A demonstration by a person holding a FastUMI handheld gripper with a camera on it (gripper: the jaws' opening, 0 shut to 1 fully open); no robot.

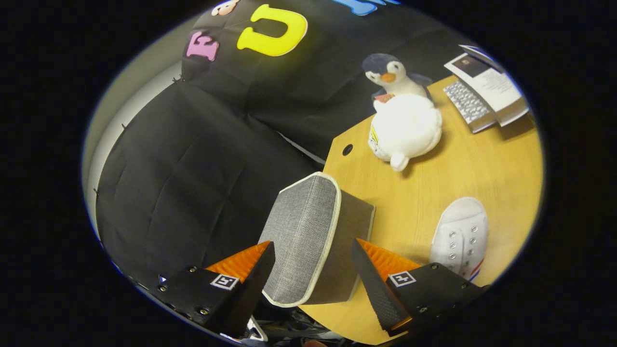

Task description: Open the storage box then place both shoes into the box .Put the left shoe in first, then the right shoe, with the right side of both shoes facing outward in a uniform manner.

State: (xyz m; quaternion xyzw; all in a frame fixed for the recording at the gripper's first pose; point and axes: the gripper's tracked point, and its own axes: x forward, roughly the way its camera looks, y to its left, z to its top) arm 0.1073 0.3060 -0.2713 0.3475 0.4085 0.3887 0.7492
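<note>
— Where's the gripper?

— Its fingers are spread wide, with the grey box lid standing between them (I can't tell if either finger touches it).

— And the shoe?

— A white shoe lies on the wooden table, just beyond the right finger. Farther back sit a plush penguin and an open book.

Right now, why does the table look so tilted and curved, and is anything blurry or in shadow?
Gripper view: the fisheye lens bends the table edge and tilts the scene. The grey storage box between the open jaws of the gripper looks sharp. The plush penguin and white shoe cast soft shadows on the wood. No strong glare.
</note>
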